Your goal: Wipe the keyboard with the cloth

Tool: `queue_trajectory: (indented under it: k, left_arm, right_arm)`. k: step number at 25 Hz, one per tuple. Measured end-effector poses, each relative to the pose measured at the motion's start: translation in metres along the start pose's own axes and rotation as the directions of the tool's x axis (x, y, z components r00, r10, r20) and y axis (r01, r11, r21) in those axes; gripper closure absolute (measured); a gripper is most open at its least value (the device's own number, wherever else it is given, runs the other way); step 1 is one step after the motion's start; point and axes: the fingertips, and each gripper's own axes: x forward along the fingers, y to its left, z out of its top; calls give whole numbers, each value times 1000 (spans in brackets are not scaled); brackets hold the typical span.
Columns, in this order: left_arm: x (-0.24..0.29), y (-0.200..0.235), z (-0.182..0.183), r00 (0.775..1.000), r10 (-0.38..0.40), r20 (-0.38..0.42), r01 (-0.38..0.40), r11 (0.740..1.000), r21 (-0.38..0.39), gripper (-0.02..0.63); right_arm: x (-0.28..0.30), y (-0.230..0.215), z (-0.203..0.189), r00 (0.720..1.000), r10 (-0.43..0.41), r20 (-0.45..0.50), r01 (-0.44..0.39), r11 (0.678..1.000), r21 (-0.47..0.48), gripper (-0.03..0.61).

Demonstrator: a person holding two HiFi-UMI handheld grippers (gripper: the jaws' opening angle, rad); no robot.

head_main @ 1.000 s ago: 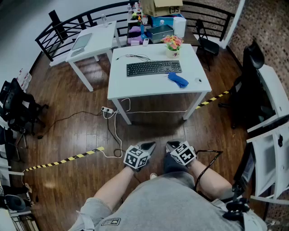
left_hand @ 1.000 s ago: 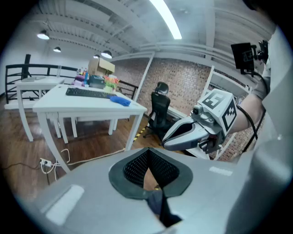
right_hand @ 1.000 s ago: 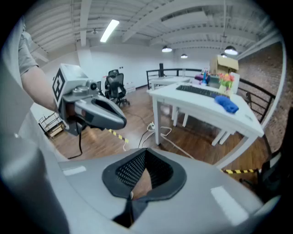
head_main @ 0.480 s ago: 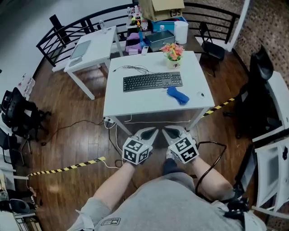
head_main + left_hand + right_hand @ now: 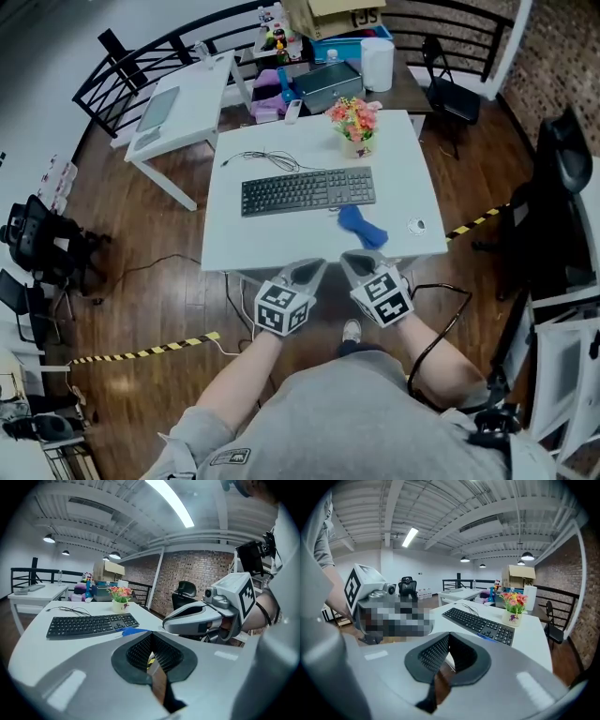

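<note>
Right gripper [image 5: 357, 263]: the jaws are closed, pad against pad, with nothing between them. Left gripper [image 5: 307, 273]: the jaws are likewise closed and empty. Both grippers are held side by side at the near edge of the table [image 5: 223, 251], pointing toward it and tilted downward. Neither touches anything on it.

The cloth [image 5: 362, 226], blue and crumpled, lies on the table top directly ahead of the right gripper's jaws and near the table's near edge. From the left gripper it lies ahead and off to the right. The right gripper is therefore the nearer one and appears the better placed for the pickup. Its jaws must open before any grasp.

The long axis of the cloth runs diagonally, from far-left to near-right in the head view.

The keyboard [image 5: 307, 191] lies beyond the cloth, with its long axis running across the table from left to right. The cloth sits just in front of its right end. A flower pot [image 5: 354, 124] stands well behind that end.
</note>
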Motion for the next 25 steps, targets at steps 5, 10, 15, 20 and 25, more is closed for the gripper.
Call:
queue_trajectory:
  k: [5, 10, 15, 20, 25]
  left_arm:
    - [40, 21, 6, 999, 16, -32, -16, 1000, -12, 623]
    - [75, 35, -2, 996, -4, -85, 2, 1000, -19, 623]
    - [109, 41, -14, 985, -74, -157, 75, 997, -2, 623]
    - [141, 46, -24, 959, -160, -234, 167, 986, 13, 623]
    - [165, 48, -38, 925, -218, -311, 233, 972, 14, 623]
  right_arm:
    - [20, -47, -7, 999, 0, -38, 1, 1000, 16, 572]
    - [39, -82, -29, 995, -17, -99, 21, 999, 37, 569]
    - [58, -109, -53, 983, -50, -177, 60, 997, 52, 510]
    - [76, -127, -72, 962, -108, -250, 118, 993, 24, 465]
    - [92, -134, -101, 917, -96, -387, 98, 995, -16, 398]
